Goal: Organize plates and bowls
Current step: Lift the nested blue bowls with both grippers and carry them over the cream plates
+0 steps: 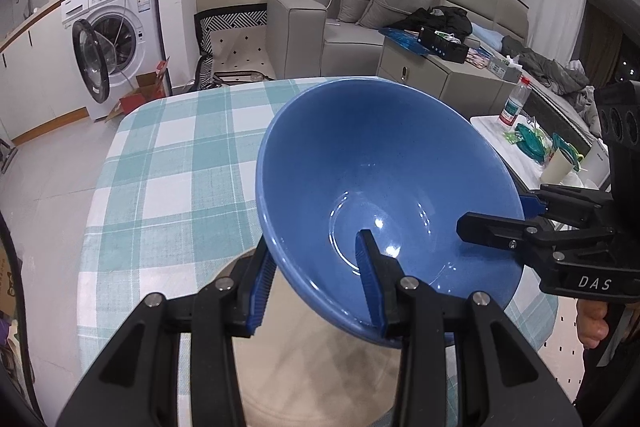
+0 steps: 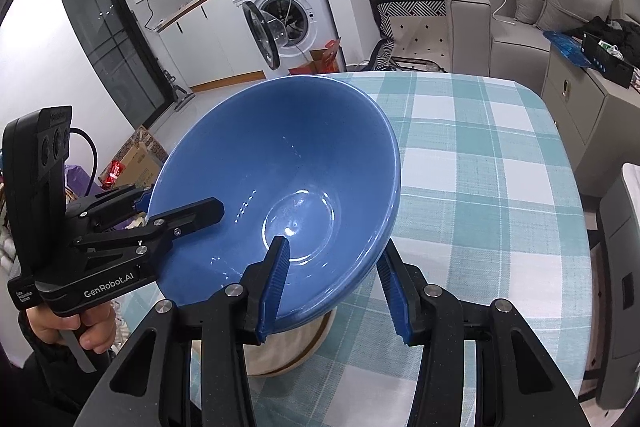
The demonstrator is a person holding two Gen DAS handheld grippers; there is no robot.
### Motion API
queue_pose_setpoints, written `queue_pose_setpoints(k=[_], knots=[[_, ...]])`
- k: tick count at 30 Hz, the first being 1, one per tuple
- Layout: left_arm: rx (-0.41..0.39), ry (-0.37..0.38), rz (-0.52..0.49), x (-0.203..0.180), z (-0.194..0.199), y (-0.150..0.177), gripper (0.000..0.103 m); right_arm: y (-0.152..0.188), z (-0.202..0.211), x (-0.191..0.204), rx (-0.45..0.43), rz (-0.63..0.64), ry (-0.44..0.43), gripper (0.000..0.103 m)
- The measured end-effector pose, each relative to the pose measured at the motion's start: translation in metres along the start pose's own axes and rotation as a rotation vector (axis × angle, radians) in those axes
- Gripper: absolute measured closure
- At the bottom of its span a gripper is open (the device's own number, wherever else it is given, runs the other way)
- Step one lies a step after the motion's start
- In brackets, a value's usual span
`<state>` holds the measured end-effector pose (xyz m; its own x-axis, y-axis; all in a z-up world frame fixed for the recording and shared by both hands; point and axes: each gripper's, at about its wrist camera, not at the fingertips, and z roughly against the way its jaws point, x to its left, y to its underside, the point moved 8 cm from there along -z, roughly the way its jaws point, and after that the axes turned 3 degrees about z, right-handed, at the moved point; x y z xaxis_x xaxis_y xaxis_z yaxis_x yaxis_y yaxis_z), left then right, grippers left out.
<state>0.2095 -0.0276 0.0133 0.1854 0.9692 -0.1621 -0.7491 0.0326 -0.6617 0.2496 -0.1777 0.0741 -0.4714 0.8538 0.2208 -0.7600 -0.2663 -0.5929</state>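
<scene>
Left gripper (image 1: 318, 279) clamps the bowl's (image 1: 384, 163) rim at 6 o'clock in its view; the right gripper (image 2: 334, 287) clamps the opposite rim. The bowl hangs tilted above a beige plate (image 2: 292, 351) on the table (image 2: 500, 155). Best to keep both grips even and level it before lowering. The bowl is empty.

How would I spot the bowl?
Find the table with the green-and-white checked cloth. Above its near edge, two black hand-held grippers clamp the rim of one tilted bowl. It is the only big, shiny blue dish there.
</scene>
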Motion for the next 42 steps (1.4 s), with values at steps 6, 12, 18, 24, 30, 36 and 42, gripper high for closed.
queue_pose_setpoints(k=[6,12,18,24,30,36,42], knots=[[-0.008,-0.007,0.025,0.012,0.008,0.01,0.064,0.003,-0.001,0.016,0.004,0.028,-0.011,0.057],[-0.016,-0.027,0.041,0.021,0.017,0.019,0.064,0.006,-0.006,0.029,0.013,0.051,-0.029,0.057],[-0.012,-0.052,0.057,0.031,0.022,0.028,0.064,0.011,-0.012,0.042,0.023,0.067,-0.051,0.057],[-0.007,-0.075,0.073,0.04,0.025,0.04,0.064,0.018,-0.019,0.053,0.04,0.081,-0.068,0.057],[0.0,-0.082,0.086,0.046,0.025,0.049,0.064,0.024,-0.027,0.059,0.057,0.09,-0.077,0.057],[0.008,-0.089,0.09,0.049,0.024,0.055,0.064,0.029,-0.035,0.06,0.068,0.09,-0.086,0.057],[0.02,-0.103,0.096,0.054,0.022,0.062,0.064,0.035,-0.044,0.062,0.086,0.091,-0.096,0.057]])
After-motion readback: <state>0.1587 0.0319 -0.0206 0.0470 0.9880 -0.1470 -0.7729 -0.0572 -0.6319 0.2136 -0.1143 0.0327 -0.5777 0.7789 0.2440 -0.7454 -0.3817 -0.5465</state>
